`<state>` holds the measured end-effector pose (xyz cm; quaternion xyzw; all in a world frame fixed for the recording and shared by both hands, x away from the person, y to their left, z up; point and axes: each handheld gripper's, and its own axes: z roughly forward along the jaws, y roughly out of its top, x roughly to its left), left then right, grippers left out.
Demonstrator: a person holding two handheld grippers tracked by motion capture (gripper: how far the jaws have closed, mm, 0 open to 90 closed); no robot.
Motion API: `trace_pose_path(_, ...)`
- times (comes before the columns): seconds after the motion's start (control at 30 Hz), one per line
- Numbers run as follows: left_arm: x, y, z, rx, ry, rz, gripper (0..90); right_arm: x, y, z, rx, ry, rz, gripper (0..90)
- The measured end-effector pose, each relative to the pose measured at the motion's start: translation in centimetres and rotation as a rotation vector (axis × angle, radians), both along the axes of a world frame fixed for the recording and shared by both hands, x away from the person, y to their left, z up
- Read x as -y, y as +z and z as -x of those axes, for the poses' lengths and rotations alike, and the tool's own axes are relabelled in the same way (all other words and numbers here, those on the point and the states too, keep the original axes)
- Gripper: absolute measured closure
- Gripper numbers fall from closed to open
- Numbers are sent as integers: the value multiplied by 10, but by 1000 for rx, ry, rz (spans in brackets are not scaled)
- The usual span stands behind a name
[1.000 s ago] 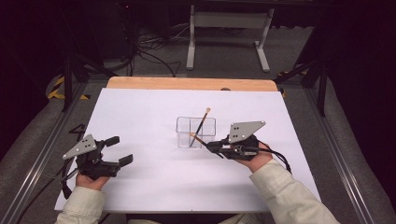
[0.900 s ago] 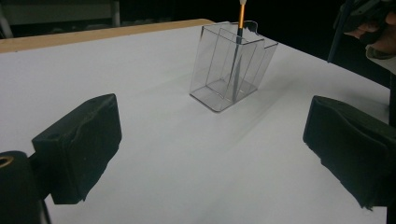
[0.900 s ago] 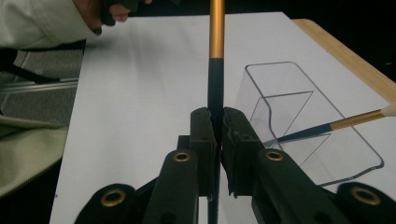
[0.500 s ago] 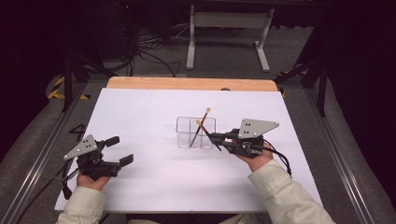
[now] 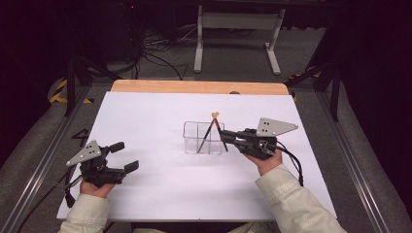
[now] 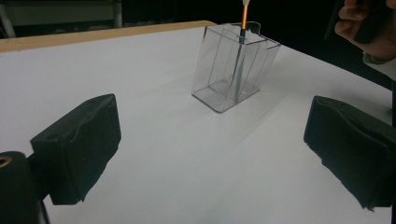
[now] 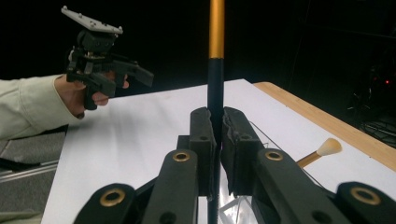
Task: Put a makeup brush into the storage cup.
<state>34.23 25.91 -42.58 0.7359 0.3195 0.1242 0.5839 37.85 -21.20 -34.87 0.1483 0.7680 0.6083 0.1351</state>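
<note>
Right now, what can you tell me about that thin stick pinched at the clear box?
The stick looks like a slim brush or swab: a black lower shaft, an orange-gold upper section and, in the left gripper view, a pale tip at the top. It stands nearly upright, its lower end down inside the clear box on the white table. The right gripper is shut on the black part, one of its fingers on each side. A second stick with a cream tip leans in the box.

Right gripper [image 5: 224, 136] — and its clamped brush [image 5: 207, 137] — now nearer the clear holder [image 5: 204, 138], handle more upright.
</note>
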Motion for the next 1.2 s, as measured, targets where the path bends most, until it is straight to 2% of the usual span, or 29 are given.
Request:
trace_pose_path(0.27,0,0,0,0,0,0,46,2,0,-7,-27,-33,-48,831)
trace_pose_path(0.4,0,0,0,-1,-2,0,46,2,0,-10,-25,-51,-67,830)
trace_pose_path(0.63,1,0,0,-3,-4,0,46,3,-3,-18,-45,-61,-120,830)
trace_pose_path(0.77,0,0,-1,-3,-4,-2,46,0,-4,-21,-28,-72,-136,829)
trace_pose_path(1.2,0,-1,-1,-4,-2,-1,46,-9,-10,-35,-40,-89,-174,829)
